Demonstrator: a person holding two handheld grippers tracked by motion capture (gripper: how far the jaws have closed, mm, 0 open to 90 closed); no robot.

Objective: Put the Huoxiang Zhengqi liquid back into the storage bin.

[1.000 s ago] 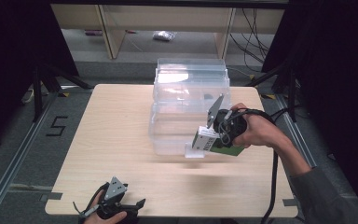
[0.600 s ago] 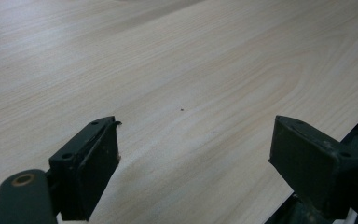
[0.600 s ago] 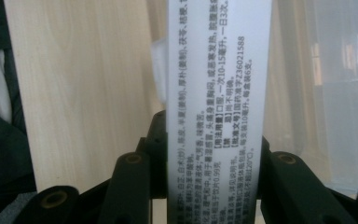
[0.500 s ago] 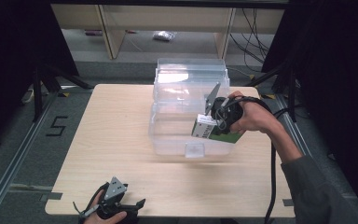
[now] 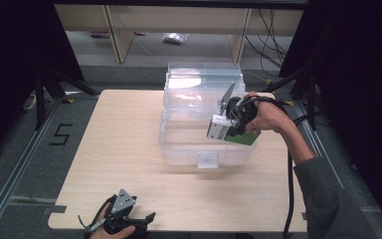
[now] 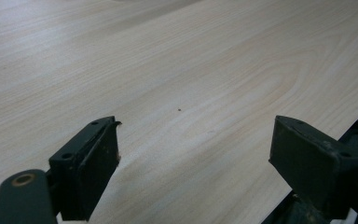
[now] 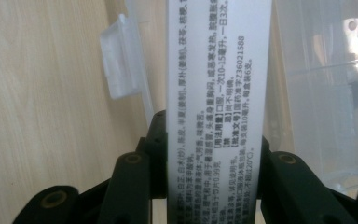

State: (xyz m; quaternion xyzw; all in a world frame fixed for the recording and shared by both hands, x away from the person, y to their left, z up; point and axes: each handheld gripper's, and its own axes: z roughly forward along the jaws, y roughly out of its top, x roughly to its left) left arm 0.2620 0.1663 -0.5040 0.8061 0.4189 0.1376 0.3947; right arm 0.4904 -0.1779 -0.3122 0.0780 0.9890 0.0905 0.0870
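A clear plastic storage bin (image 5: 189, 144) with its lid tipped up behind stands at the middle back of the wooden table (image 5: 129, 149). Over the bin's right side my right gripper (image 5: 227, 124) is shut on a green and white medicine box (image 5: 229, 132). In the right gripper view the box's white printed face (image 7: 216, 93) stands between both jaws, with the bin's front latch (image 7: 119, 60) and wall behind it. My left gripper (image 5: 144, 219) rests at the table's front left edge, open. In the left gripper view its fingers (image 6: 91, 163) are wide apart over bare wood.
A grey floor with a "5" mark (image 5: 62, 134) lies left of the table. Wooden shelf units (image 5: 179, 30) stand behind it. A black cable (image 5: 289, 194) trails from the right gripper along the person's sleeve (image 5: 328, 199).
My right gripper has carried the medicine box up and back, from the bin's front right corner to over its open top. The left gripper has stayed put.
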